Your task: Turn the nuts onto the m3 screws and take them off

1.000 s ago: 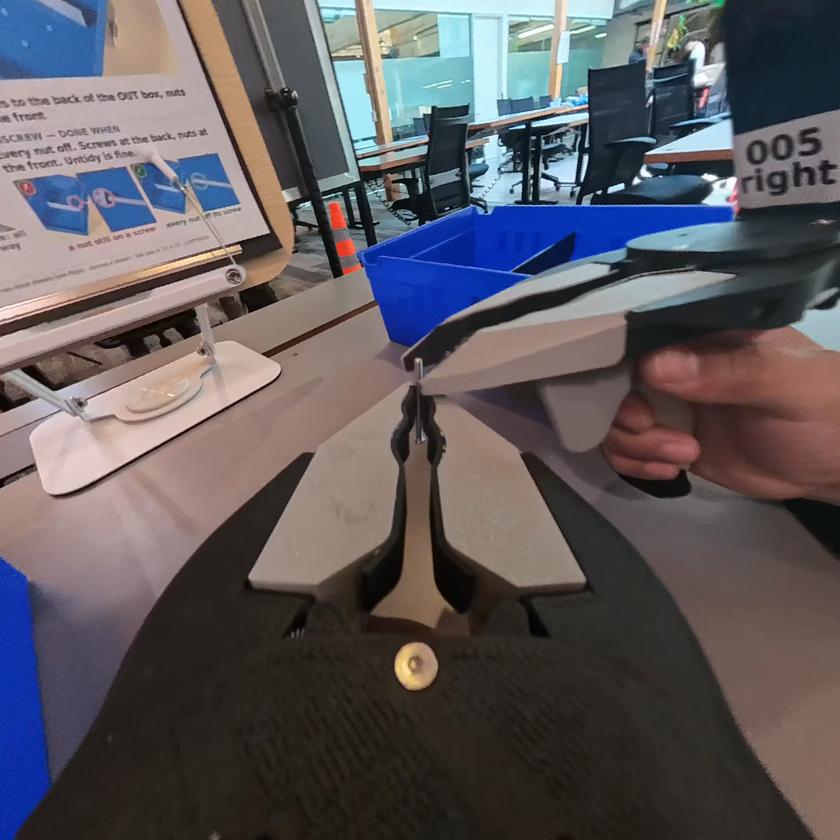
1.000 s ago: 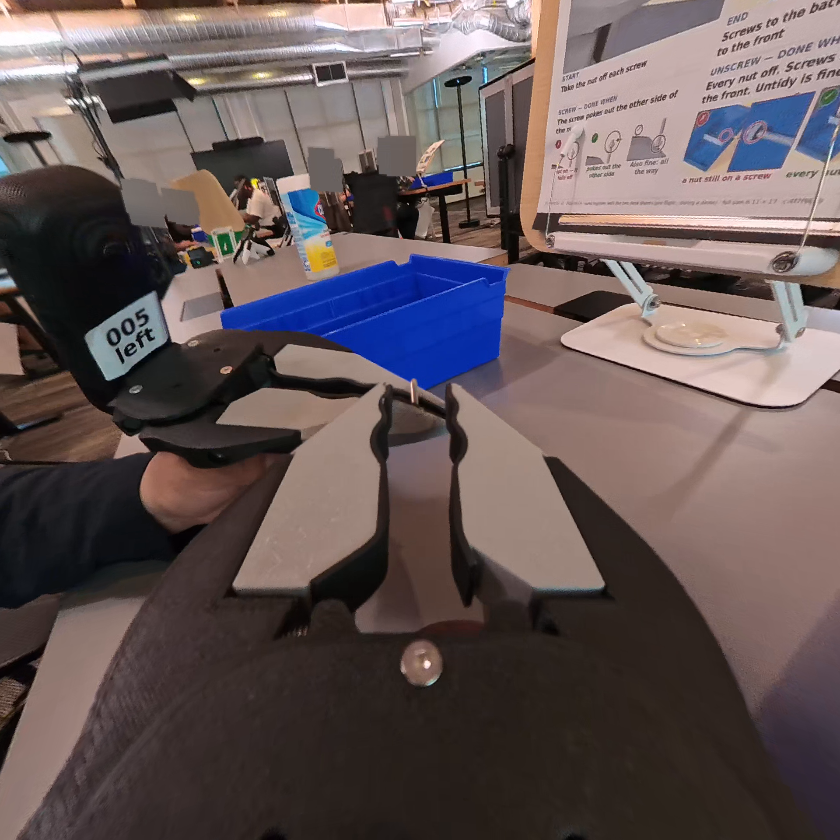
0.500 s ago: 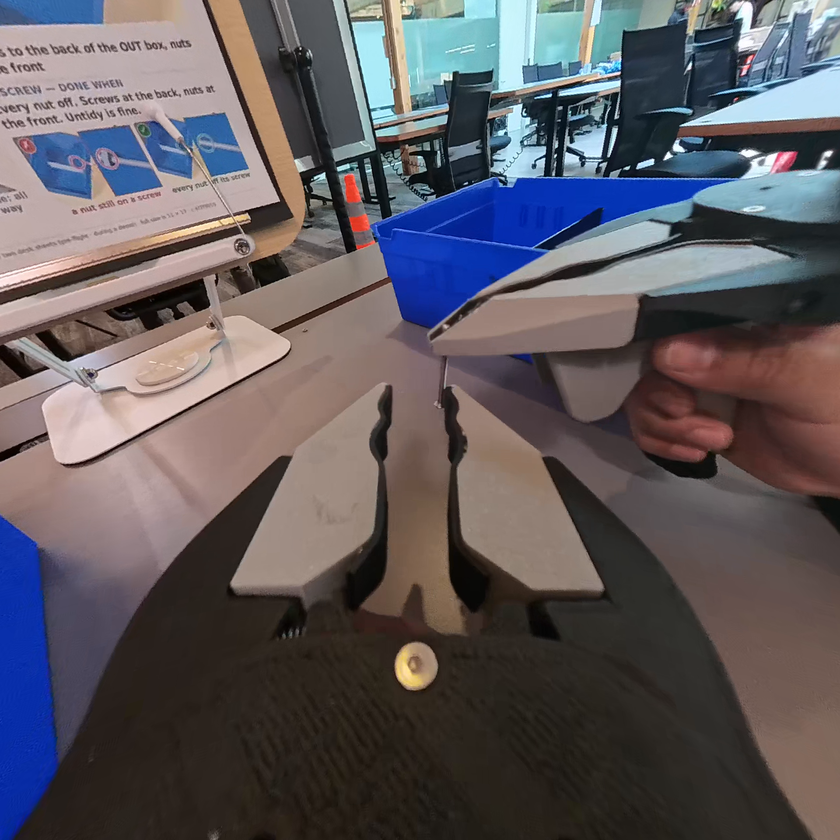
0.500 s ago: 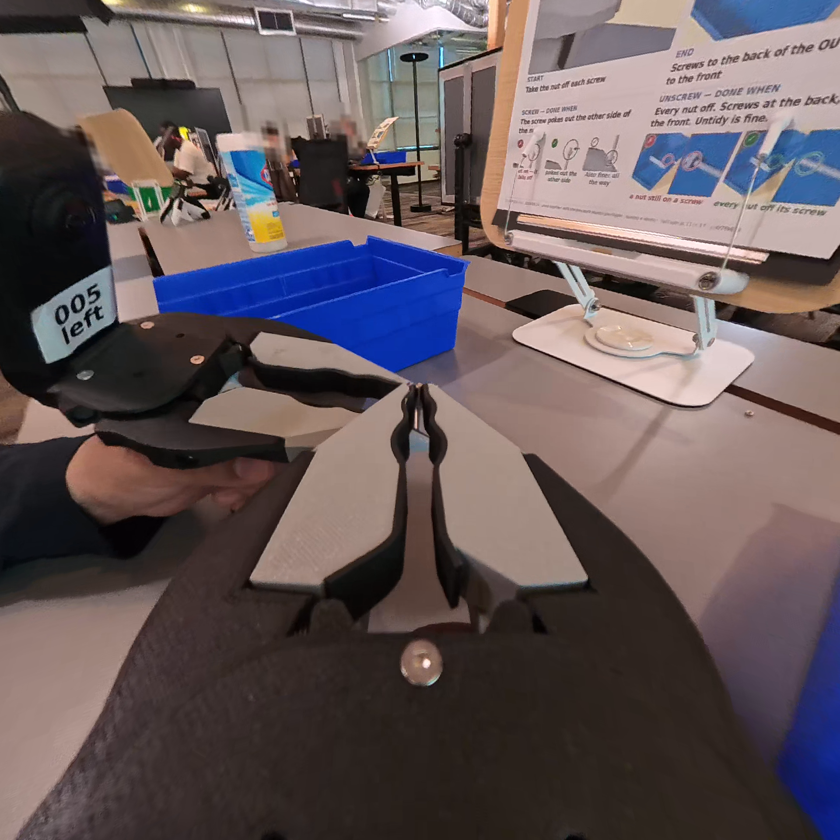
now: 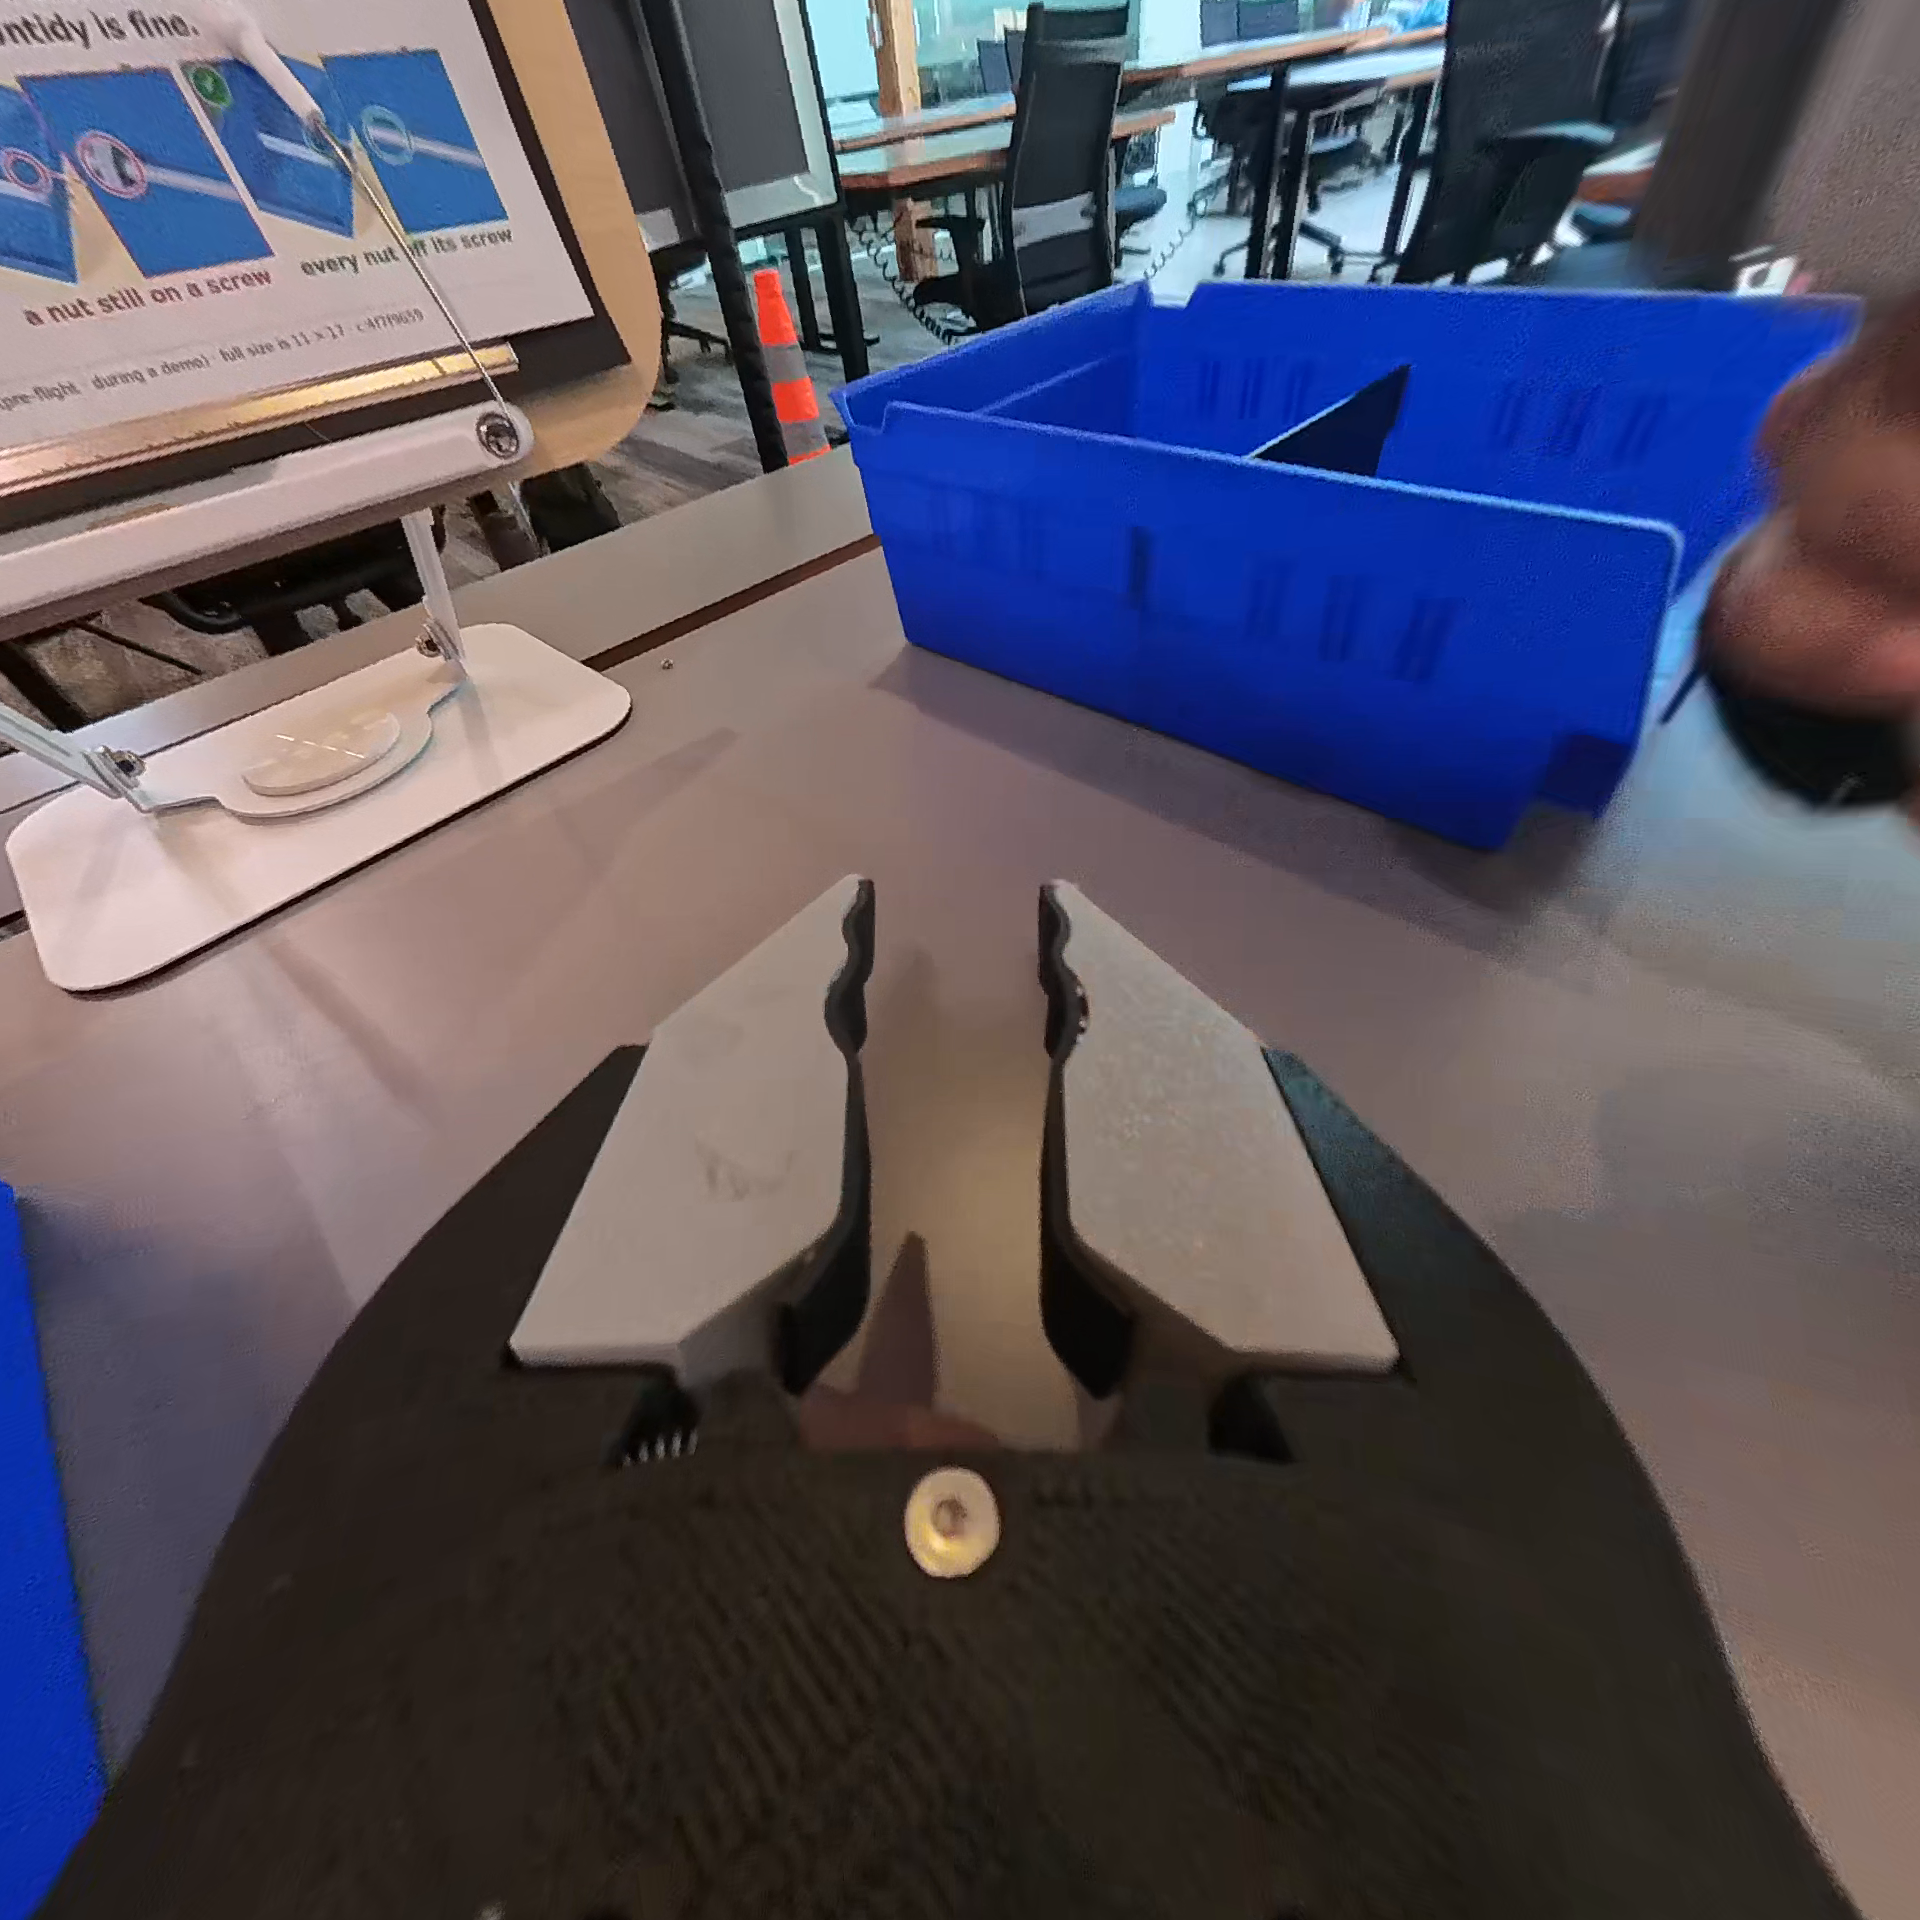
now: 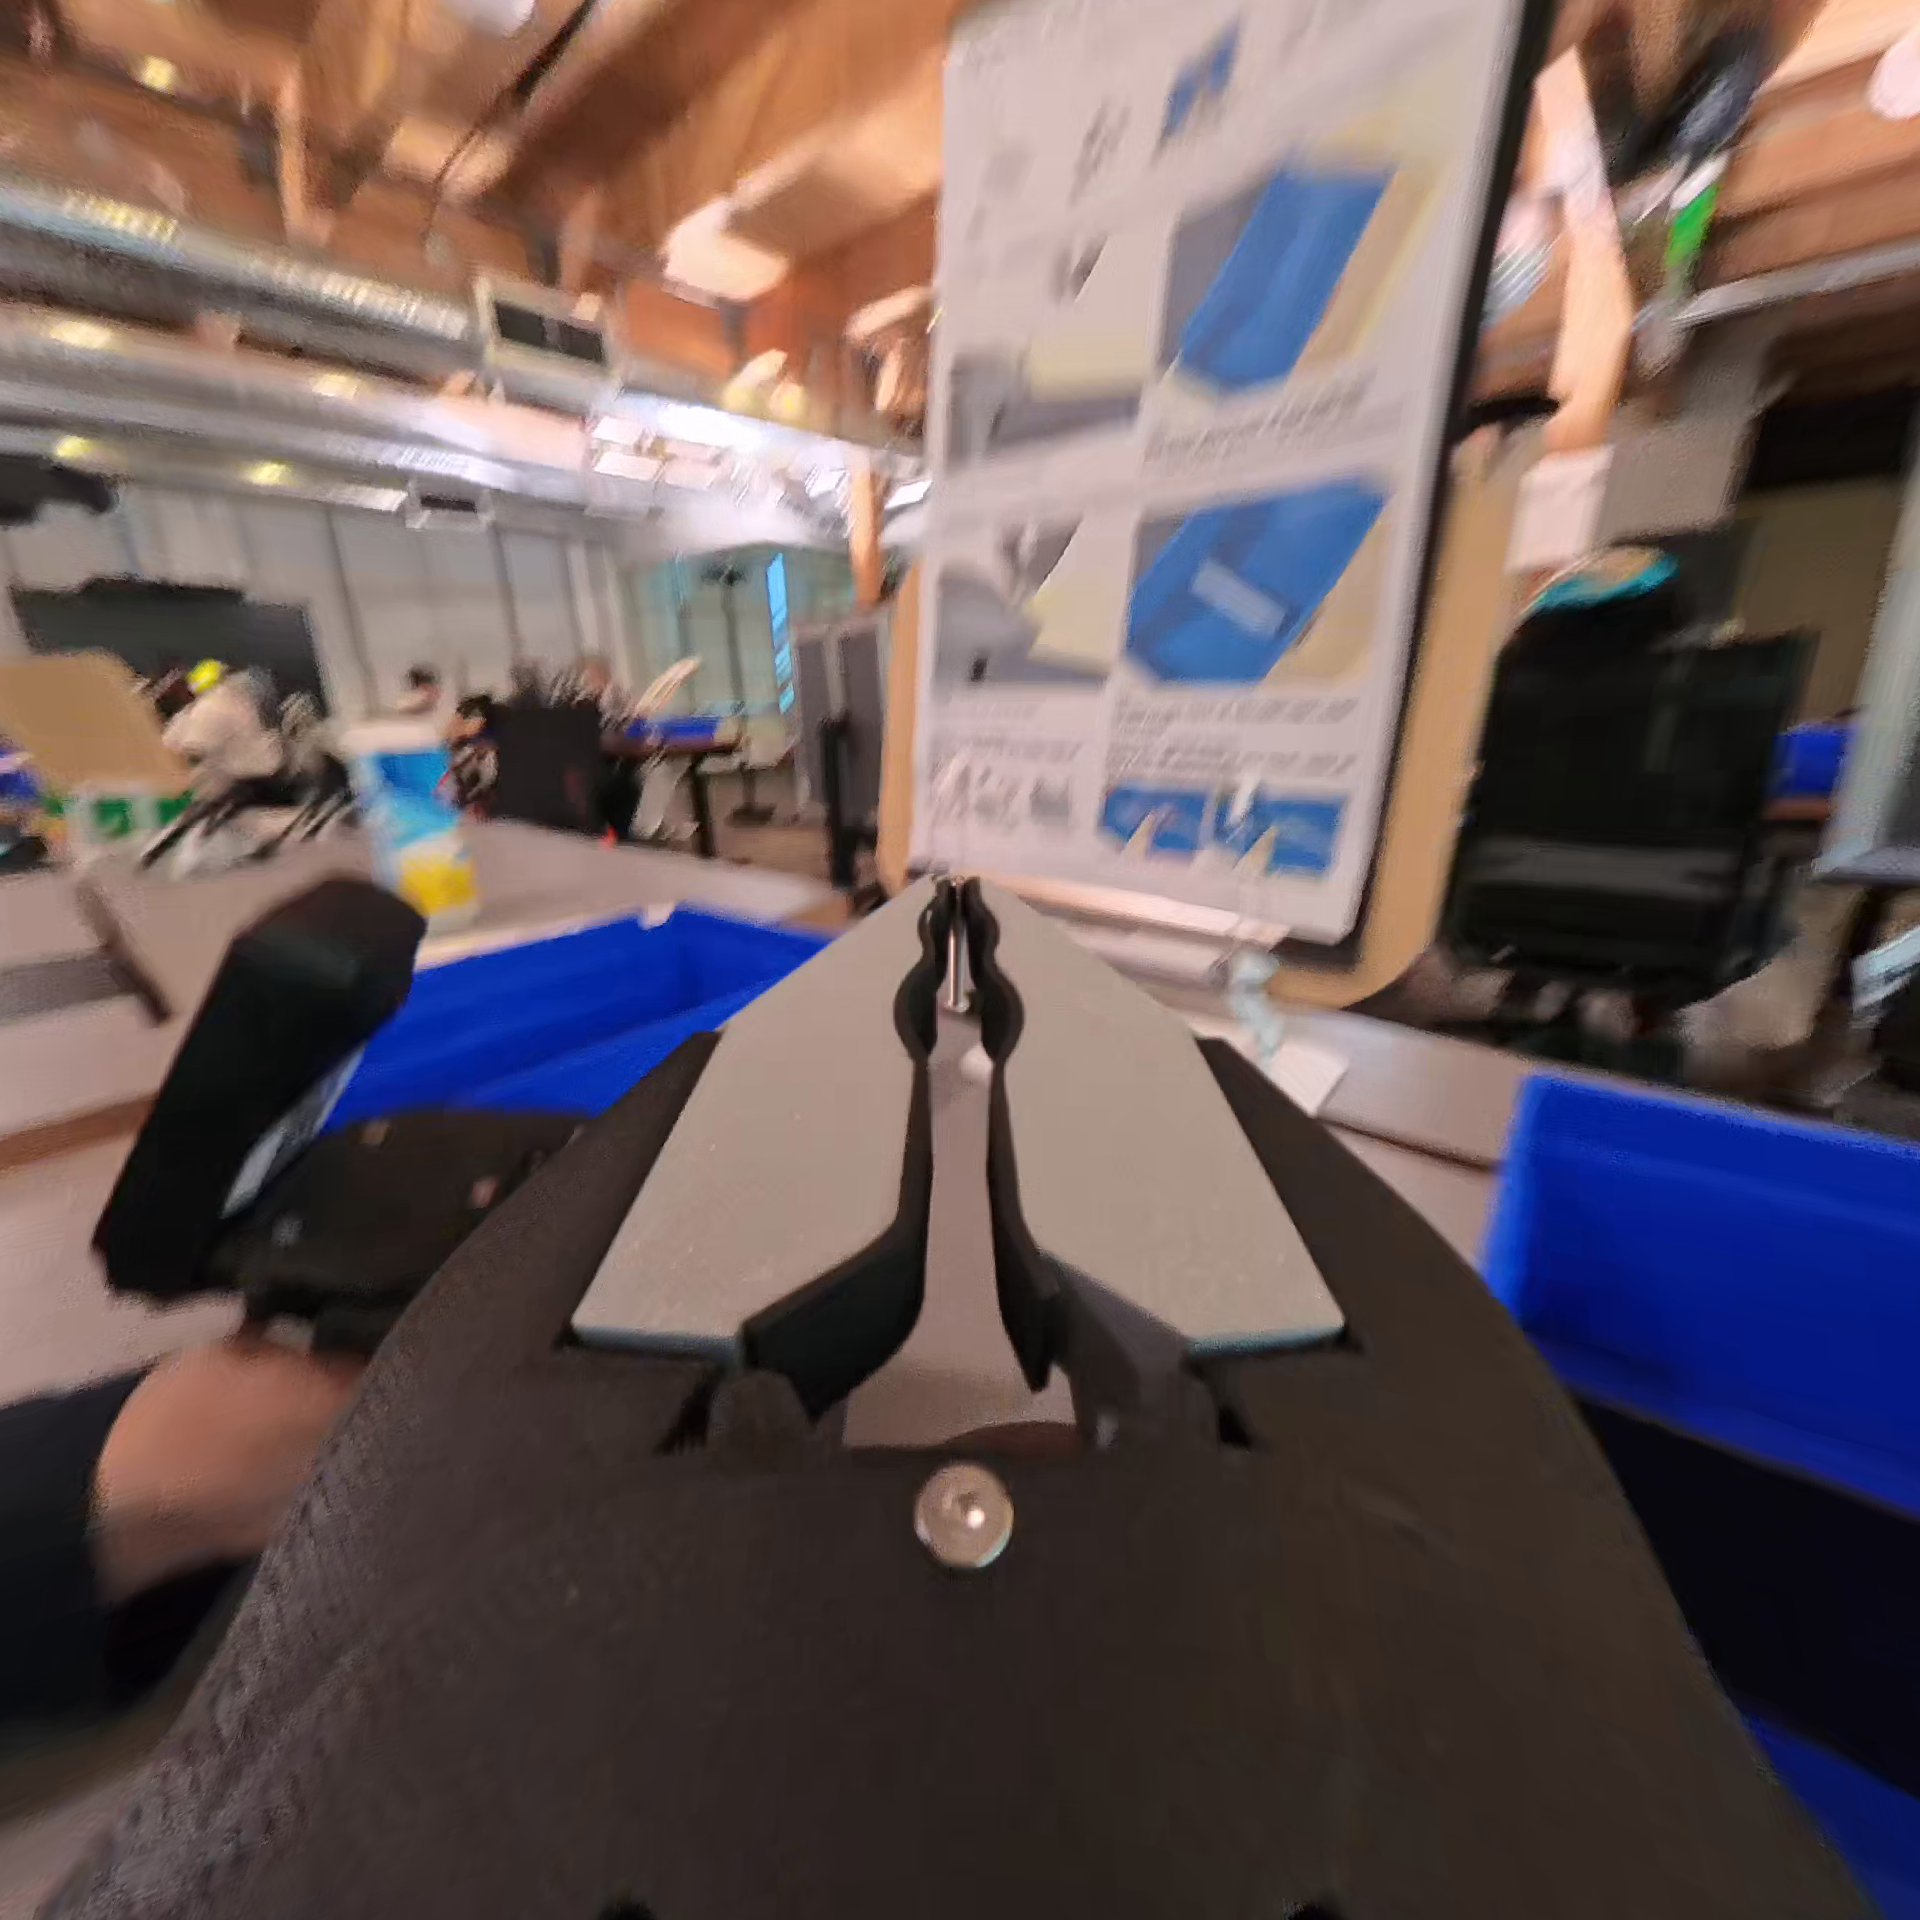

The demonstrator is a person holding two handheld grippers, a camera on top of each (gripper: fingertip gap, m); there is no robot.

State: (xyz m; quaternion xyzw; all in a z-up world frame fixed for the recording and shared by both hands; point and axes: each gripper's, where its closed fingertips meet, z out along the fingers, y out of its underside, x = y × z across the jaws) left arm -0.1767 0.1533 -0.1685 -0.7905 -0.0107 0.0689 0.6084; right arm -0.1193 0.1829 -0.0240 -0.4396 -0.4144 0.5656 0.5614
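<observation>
My right gripper (image 6: 954,896) is shut on a thin m3 screw (image 6: 952,966), whose shaft lies between the fingers pointing back toward the camera. This view is blurred and raised above the table. My left gripper (image 5: 954,904) is open and empty, low over the grey table (image 5: 1351,1039); it also shows at the left of the right wrist view (image 6: 343,1174). A blurred hand (image 5: 1839,582) with the right gripper's handle is at the right edge of the left wrist view. I see no nut.
A blue divided bin (image 5: 1278,592) stands ahead of the left gripper, also in the right wrist view (image 6: 561,997). Another blue bin (image 6: 1704,1268) is at the right. An instruction board on a white stand (image 5: 312,727) is at the left. Office chairs and desks are behind. The tips of one gripper are about 15 centimetres away from the tips of the other.
The left gripper let go of the screw and opened; the right gripper closed on it and has swung up and away to the right, out from in front of the left gripper.
</observation>
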